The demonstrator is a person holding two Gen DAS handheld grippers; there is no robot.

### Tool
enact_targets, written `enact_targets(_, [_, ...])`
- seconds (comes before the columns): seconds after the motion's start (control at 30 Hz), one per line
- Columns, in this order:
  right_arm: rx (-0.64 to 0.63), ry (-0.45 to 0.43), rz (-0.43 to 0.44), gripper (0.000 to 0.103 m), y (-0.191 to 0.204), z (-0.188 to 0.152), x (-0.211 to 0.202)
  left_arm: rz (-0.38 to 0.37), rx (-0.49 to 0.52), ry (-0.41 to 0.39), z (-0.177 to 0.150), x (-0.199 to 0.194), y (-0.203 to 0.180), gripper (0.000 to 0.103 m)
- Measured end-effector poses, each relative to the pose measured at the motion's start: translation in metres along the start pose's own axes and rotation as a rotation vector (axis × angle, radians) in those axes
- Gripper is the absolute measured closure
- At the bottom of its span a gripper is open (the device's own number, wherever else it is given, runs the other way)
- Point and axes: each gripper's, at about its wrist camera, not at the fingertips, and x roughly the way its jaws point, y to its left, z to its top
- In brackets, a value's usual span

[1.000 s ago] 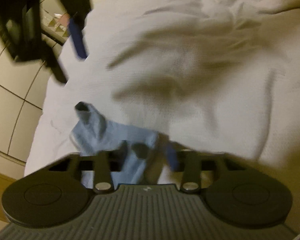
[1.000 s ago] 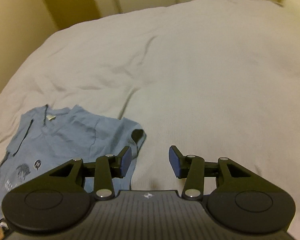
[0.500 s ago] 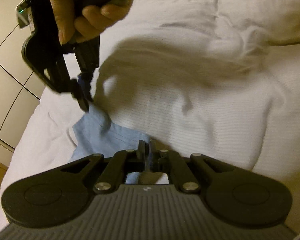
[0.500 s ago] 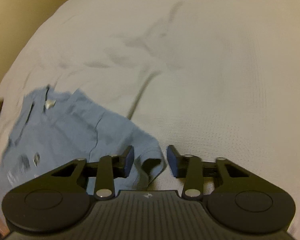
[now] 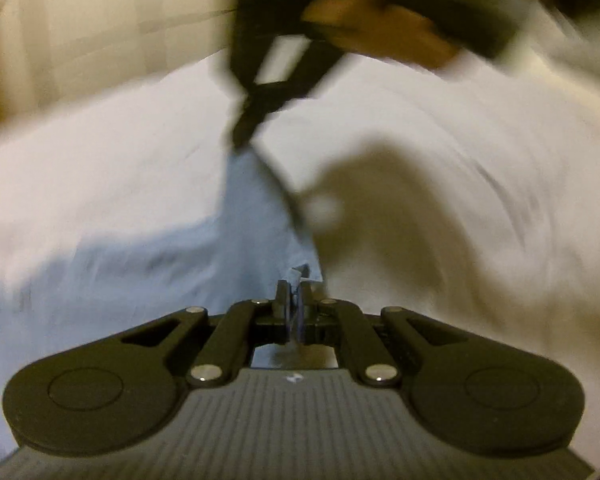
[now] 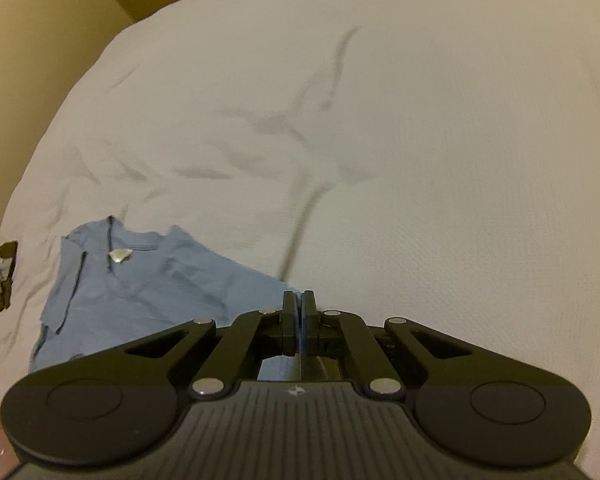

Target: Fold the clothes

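Since a second ago, both grippers have gone from spread to pressed together on the garment.

Item: light blue shirt (image 6: pixel 148 284), lying on a white bedcover (image 6: pixel 420 160) near its left edge, neck end away from the right wrist camera. Pale neck tag (image 6: pixel 120 255) at the collar; no writing readable on it.

Left gripper (image 5: pixel 294 300): tongs closed, pinching an edge of the blue cloth; a scrap of fabric pokes up between the tips.

Right gripper (image 6: pixel 299 304): tongs closed on the shirt's near corner, tilted steeply down toward the bed. Seen blurred from the left wrist camera, it is held from above by the person's hand (image 5: pixel 380 28), its tips on the far edge of the shirt.

Small logo (image 6: pixel 296 391) on the gripper body, not legible.
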Motion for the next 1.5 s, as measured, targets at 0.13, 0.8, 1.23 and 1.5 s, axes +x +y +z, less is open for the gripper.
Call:
enact_targets(0.13, [-0.069,0.011,0.036,0.096,0.036,0.015,0.027,0.037,-0.342,0.075,-0.011,-0.003,0.055,0.101])
enact_targets(0.8, [-0.126,0.075,-0.032,0.055,0.030,-0.039,0.086,-0.012,-0.616,0.214,-0.052,0.016,0.113,0.098])
enact_targets(1.23, [-0.055,0.082,-0.096,0.103,0.005,-0.044,0.084,-0.079,-0.646,0.254,-0.050,0.025,0.123,0.097])
enact_targets(1.5, [-0.308,-0.017,0.022,0.071,0.048,-0.023,0.075,-0.121,-0.573,0.192,-0.046,0.012,0.121,0.097])
